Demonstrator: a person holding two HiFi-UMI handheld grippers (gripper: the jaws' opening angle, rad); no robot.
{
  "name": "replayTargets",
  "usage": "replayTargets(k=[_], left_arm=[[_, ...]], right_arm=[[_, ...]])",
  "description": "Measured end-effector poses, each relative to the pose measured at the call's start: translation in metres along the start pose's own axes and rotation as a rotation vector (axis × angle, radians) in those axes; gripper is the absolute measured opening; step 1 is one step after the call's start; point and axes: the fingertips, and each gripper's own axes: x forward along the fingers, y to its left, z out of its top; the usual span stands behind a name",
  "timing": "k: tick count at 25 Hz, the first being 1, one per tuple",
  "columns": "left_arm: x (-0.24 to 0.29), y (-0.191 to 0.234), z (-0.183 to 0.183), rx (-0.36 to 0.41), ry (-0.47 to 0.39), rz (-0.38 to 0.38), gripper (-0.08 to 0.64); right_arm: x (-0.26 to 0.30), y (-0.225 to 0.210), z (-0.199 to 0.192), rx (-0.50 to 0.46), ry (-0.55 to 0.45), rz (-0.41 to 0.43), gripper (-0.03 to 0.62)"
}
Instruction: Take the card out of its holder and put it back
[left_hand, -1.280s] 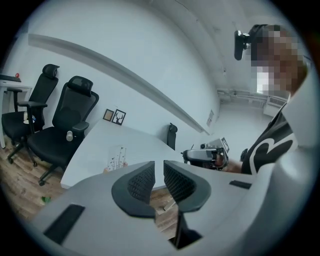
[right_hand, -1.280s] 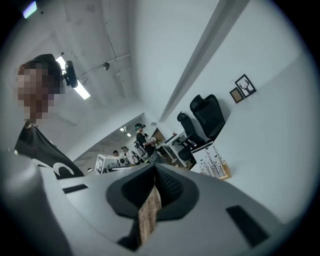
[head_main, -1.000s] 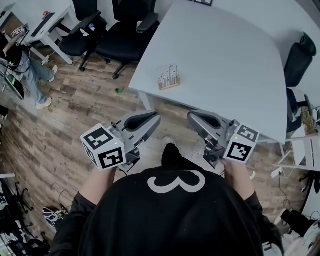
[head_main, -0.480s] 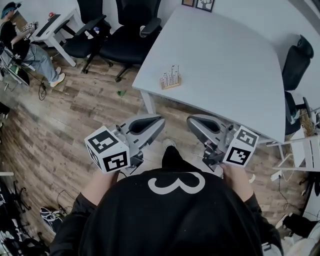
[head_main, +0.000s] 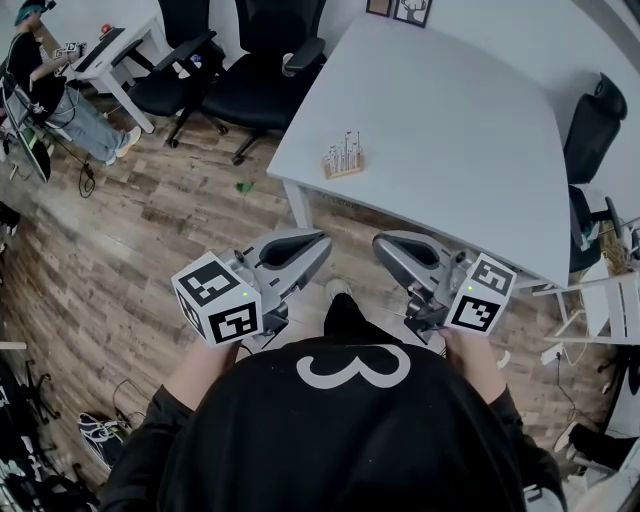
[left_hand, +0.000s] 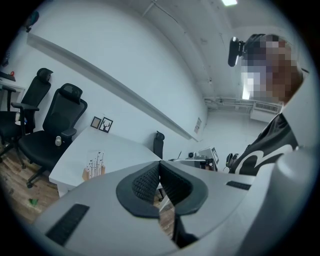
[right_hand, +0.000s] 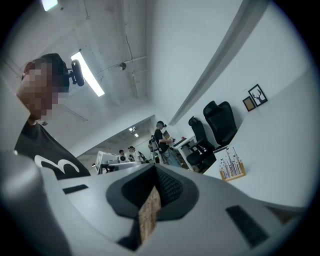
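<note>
Low in the head view, just above the person's black shirt (head_main: 340, 440), the left claw (head_main: 316, 245) and the right claw (head_main: 382, 245) sit side by side over the wood floor (head_main: 130, 250) — each pinched fully together, nothing in it. Higher up, around the frame's centre, the card (head_main: 344, 148) stands in its wooden holder (head_main: 340, 170) by the near left edge of the white table (head_main: 460, 130), well apart from both claws — black chairs (head_main: 255, 70) lie beyond at the upper left.

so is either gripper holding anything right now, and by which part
Nothing is held: the left gripper and the right gripper are both shut and empty. The card stands in its holder on the table.
</note>
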Motion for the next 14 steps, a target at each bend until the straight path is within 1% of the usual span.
replayTargets(k=[14], left_arm=[[-0.0004,0.0035,-0.0001,-0.01,-0.002,0.002,0.014]], right_arm=[[0.0029,0.0012,0.002,-0.011,0.009,0.006,0.008]])
